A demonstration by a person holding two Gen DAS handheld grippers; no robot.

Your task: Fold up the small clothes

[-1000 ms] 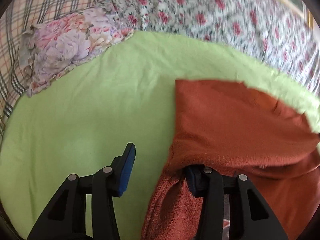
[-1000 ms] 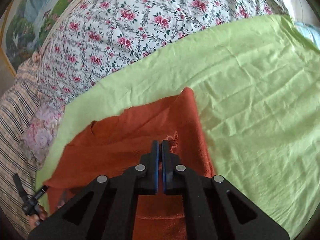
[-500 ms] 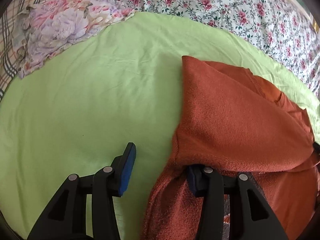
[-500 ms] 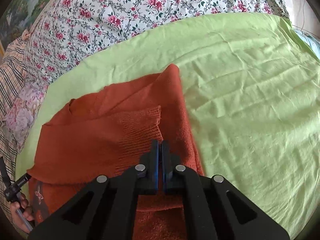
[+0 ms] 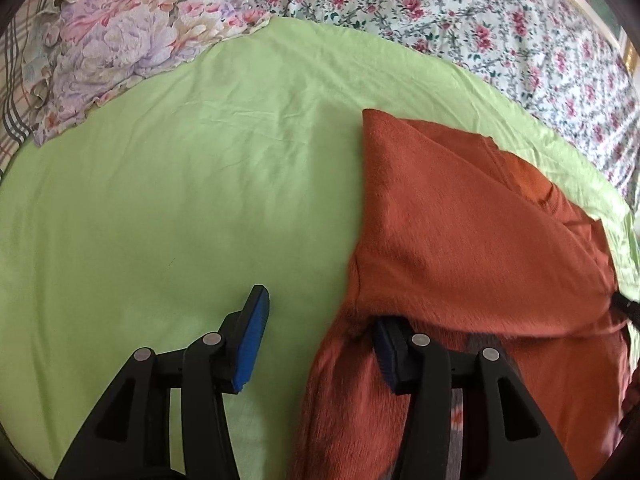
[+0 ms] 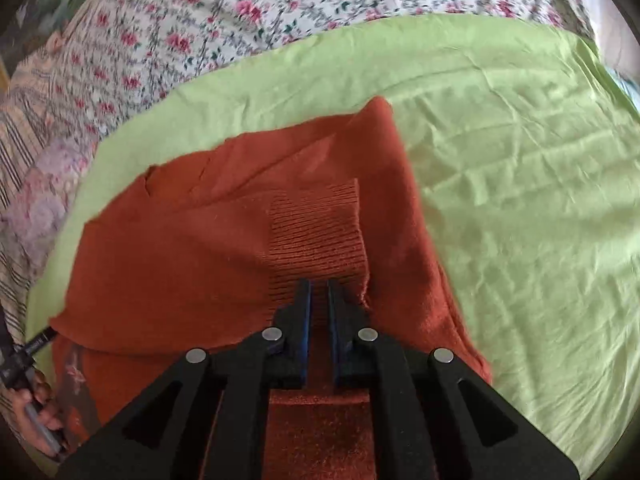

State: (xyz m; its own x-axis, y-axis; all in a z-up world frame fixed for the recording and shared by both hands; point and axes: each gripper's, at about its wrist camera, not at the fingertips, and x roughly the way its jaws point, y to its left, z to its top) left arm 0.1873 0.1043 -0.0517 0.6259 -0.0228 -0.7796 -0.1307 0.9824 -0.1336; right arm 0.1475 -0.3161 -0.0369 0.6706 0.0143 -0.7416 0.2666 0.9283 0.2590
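Sweater [image 6: 224, 248] cuff between right jaws, parted

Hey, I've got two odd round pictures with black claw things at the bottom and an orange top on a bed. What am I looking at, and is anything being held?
Those claws are hand-held two-finger grippers, one in each of a person's hands, each with a wide-angle camera looking along its fingers. One picture is taken from the left gripper, the other from the right gripper. An orange sweater, partly folded, lies on a green sheet spread over a floral bedspread. The left gripper is wide open, with one finger tucked under a fold of the sweater. The right gripper's fingers are almost together at the sweater's ribbed cuff. I can't tell whether they are pinching it.
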